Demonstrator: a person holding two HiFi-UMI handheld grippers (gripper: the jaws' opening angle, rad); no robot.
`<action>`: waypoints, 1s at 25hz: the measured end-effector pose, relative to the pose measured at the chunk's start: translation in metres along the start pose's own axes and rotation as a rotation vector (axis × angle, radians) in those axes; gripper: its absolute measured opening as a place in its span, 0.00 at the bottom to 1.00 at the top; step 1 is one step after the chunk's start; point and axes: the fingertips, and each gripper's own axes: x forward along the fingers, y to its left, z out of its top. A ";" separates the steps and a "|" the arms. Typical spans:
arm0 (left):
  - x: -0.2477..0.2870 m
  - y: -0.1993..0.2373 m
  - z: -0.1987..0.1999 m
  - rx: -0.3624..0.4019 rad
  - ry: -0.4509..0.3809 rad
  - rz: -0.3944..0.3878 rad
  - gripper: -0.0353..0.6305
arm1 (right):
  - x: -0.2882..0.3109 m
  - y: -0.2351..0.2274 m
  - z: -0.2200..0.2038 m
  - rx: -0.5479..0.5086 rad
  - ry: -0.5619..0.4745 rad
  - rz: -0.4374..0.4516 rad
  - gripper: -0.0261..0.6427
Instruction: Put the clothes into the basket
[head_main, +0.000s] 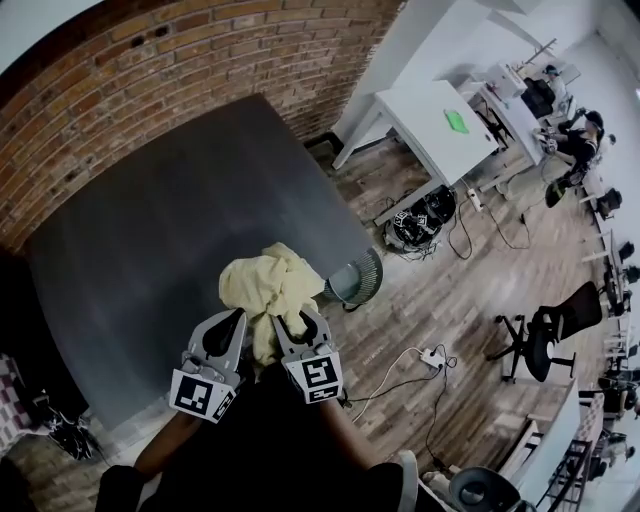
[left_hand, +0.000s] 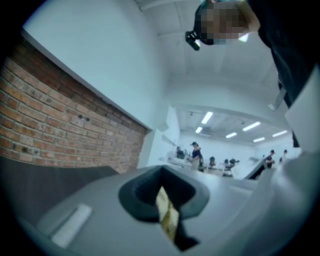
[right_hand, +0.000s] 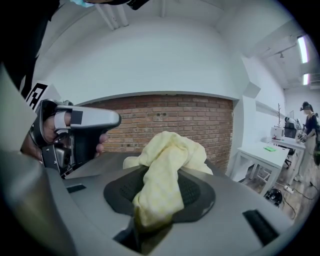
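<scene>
you're in the carry step. the yellow garment (head_main: 266, 287) is off the dark worktop (head_main: 170, 220), bunched up and held between your two tools above the worktop's near edge. the left tool (head_main: 236, 322) is clenched on a thin corner of the fabric, and its own view shows only a small sliver pinched between the jaws. the right tool (head_main: 296, 322) is grasping a much thicker fold, which spills forward over its jaws in a soft heap. the tools sit close side by side, with the bulk of the cloth just ahead of them.

the basket (head_main: 362, 280) stands on the floor just beside the worktop's right corner, to the right of the garment and lower than it. the next move, as i judge it, is to swing both tools right until the bundle hangs over the basket's mouth, then lower it and let go with both together. watch the left grip: so little cloth is caught there that it could slip out on the way.
</scene>
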 end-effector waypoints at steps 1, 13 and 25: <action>0.002 -0.005 0.000 0.004 0.001 -0.007 0.06 | -0.005 -0.004 0.000 0.002 -0.006 -0.006 0.24; 0.033 -0.060 -0.007 0.028 0.027 -0.081 0.06 | -0.052 -0.046 -0.006 0.036 -0.042 -0.079 0.24; 0.075 -0.119 -0.016 0.040 0.042 -0.156 0.06 | -0.107 -0.103 -0.021 0.072 -0.066 -0.169 0.24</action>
